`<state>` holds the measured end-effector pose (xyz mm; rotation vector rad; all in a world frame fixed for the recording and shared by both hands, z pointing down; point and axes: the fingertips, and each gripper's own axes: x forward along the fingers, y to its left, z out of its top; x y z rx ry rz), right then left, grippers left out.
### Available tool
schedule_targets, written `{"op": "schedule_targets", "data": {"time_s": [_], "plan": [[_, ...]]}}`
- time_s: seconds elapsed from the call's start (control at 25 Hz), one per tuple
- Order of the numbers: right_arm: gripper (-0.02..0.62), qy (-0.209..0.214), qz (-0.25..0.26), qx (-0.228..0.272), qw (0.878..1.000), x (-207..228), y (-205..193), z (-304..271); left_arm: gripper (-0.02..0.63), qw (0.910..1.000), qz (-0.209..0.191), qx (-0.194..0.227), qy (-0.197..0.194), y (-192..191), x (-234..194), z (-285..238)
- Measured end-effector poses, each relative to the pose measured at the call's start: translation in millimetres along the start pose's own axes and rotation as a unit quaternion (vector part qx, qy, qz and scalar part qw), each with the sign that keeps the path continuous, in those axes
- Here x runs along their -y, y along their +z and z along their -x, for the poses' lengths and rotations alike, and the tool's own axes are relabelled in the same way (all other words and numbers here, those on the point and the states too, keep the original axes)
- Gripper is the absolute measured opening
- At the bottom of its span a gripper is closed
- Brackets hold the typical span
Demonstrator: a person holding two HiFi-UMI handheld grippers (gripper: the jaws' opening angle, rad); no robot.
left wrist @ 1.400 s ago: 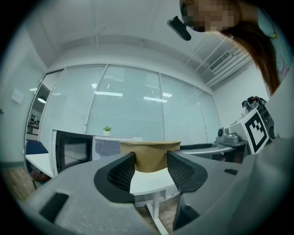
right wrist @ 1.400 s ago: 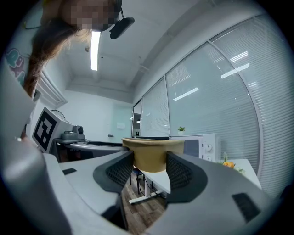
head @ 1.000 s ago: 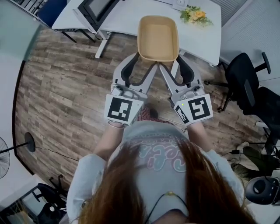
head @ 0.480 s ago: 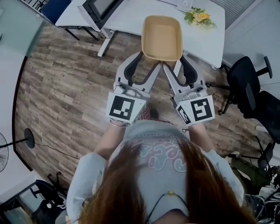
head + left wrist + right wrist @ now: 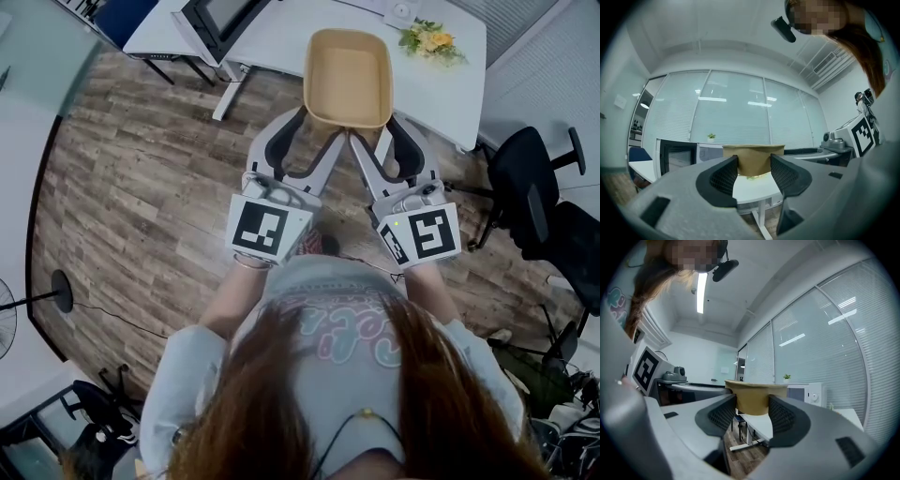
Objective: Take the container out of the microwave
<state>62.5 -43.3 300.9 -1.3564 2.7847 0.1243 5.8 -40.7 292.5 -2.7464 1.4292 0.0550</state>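
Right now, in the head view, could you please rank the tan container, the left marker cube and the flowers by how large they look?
1. tan container
2. left marker cube, only slightly smaller; it sits nearer the camera, so this ranking is unsure
3. flowers, clearly the smallest

A white table (image 5: 281, 37) stands on a grey-brown plank floor (image 5: 141, 178); it carries a bunch of yellow flowers with green leaves (image 5: 430, 39) near its far right corner and a small white round object (image 5: 403, 9) just beside them. Two black office chairs (image 5: 530, 173) stand to the right of the table, a blue chair (image 5: 127, 14) sits at the far left, and a black round stand base (image 5: 63, 292) with a trailing cable rests on the floor near the left wall. Behind the table runs a glazed partition with closed blinds (image 5: 731, 112), a small potted plant (image 5: 711, 137) stands in front of it, and one strip light (image 5: 700, 298) is lit on the ceiling.
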Motion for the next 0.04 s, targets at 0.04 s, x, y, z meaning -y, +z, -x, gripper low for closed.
{"op": "schedule_targets", "data": {"time_s": [0.04], "plan": [[0.218,0.0,0.0,0.001,1.0,0.4,0.8,-0.9,0.218,1.0,-0.001,0.0,0.0,0.9,-0.7,-0.6]]}}
